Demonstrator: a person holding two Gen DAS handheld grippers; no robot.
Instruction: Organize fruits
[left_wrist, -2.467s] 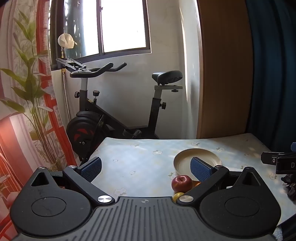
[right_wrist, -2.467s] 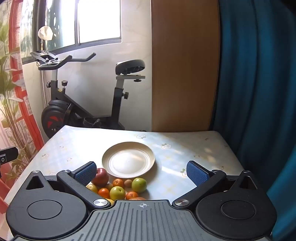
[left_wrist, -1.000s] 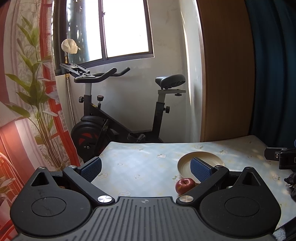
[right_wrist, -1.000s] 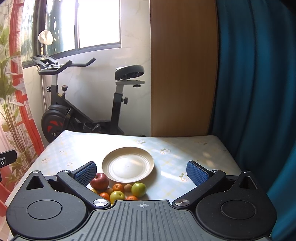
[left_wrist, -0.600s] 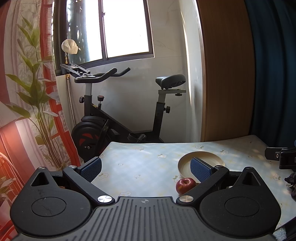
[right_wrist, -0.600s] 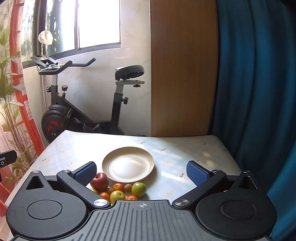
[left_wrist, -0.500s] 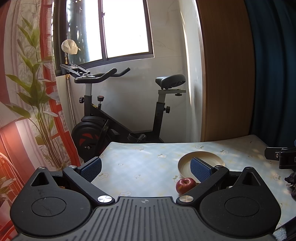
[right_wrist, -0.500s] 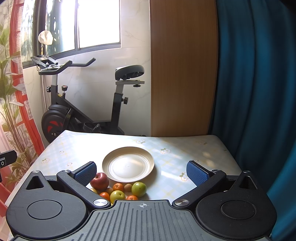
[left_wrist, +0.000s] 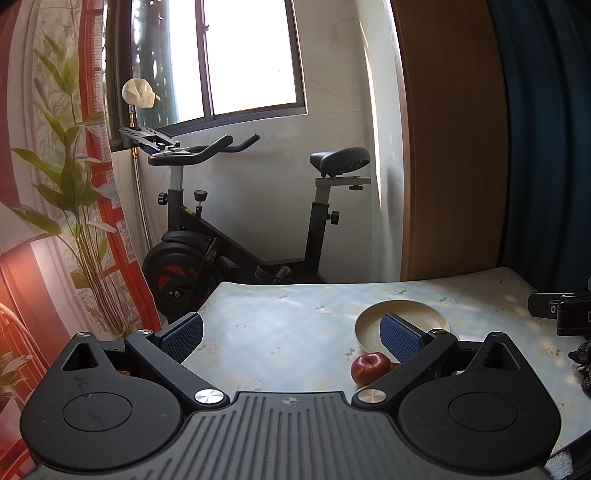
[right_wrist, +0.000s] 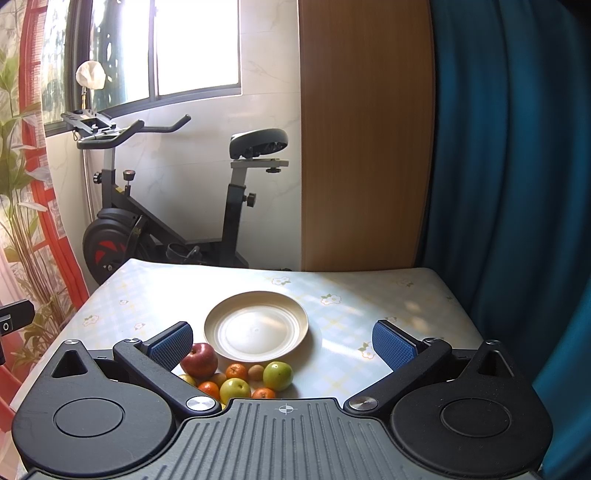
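Raised since earlier, my left gripper (left_wrist: 291, 334) and right gripper (right_wrist: 282, 341) hover spread wide; the round red apple (right_wrist: 198, 360) lies beside my right gripper's left pad, before the cream round plate (right_wrist: 256, 325).

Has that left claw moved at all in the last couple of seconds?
Yes. The left claw has pulled back and risen slightly: the round cream plate and shiny red apple now sit lower and smaller in its view, while its jaws stay open.
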